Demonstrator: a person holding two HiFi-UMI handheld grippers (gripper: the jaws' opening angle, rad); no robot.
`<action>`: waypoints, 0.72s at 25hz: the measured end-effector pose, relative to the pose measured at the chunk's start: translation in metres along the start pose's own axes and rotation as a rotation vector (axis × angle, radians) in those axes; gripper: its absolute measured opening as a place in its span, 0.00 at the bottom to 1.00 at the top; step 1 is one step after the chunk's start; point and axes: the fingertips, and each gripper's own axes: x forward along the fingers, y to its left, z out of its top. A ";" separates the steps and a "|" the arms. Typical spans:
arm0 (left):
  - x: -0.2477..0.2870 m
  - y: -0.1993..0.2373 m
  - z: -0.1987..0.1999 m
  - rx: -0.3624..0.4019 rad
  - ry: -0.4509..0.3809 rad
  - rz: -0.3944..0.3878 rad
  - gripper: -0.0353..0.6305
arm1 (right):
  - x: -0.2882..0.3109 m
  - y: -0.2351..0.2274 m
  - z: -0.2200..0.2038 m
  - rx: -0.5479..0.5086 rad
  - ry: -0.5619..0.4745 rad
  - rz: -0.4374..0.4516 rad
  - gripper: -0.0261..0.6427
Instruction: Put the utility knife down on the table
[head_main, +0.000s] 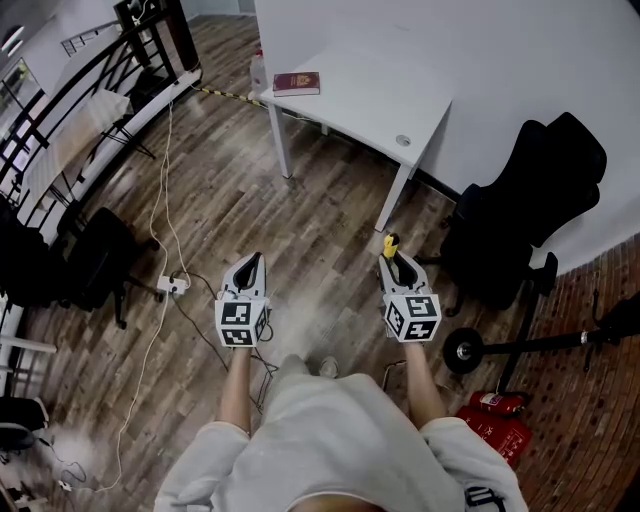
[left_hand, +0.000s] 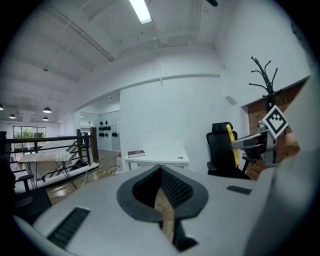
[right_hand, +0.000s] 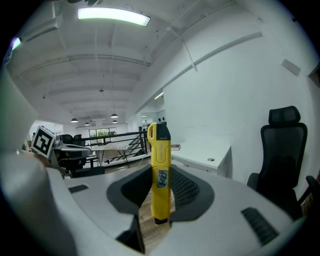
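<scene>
A yellow utility knife (head_main: 390, 243) (right_hand: 160, 167) stands upright between the jaws of my right gripper (head_main: 393, 256) (right_hand: 161, 172), which is shut on its lower half. My left gripper (head_main: 251, 264) (left_hand: 161, 171) is level beside it, its tips together with nothing between them. Both hang over the wooden floor, well short of the white table (head_main: 390, 95) (left_hand: 165, 159) (right_hand: 207, 150) ahead. In the left gripper view the knife (left_hand: 233, 145) shows as a yellow strip at the right.
A dark red book (head_main: 297, 83) (left_hand: 136, 153) lies on the table's far left corner. A black office chair (head_main: 530, 200) stands right of the table. Red fire extinguishers (head_main: 497, 420) lie at the right, a power strip (head_main: 172, 285) with cables at the left, black railings (head_main: 60, 110) beyond.
</scene>
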 end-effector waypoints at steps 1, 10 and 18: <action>0.003 -0.002 0.000 -0.001 0.000 0.001 0.06 | 0.001 -0.002 -0.001 -0.001 0.002 0.001 0.20; 0.036 -0.001 0.001 -0.005 0.003 0.007 0.06 | 0.032 -0.023 0.000 -0.005 0.015 0.011 0.20; 0.095 0.023 -0.002 -0.021 0.009 -0.004 0.06 | 0.089 -0.039 0.004 -0.014 0.035 0.008 0.20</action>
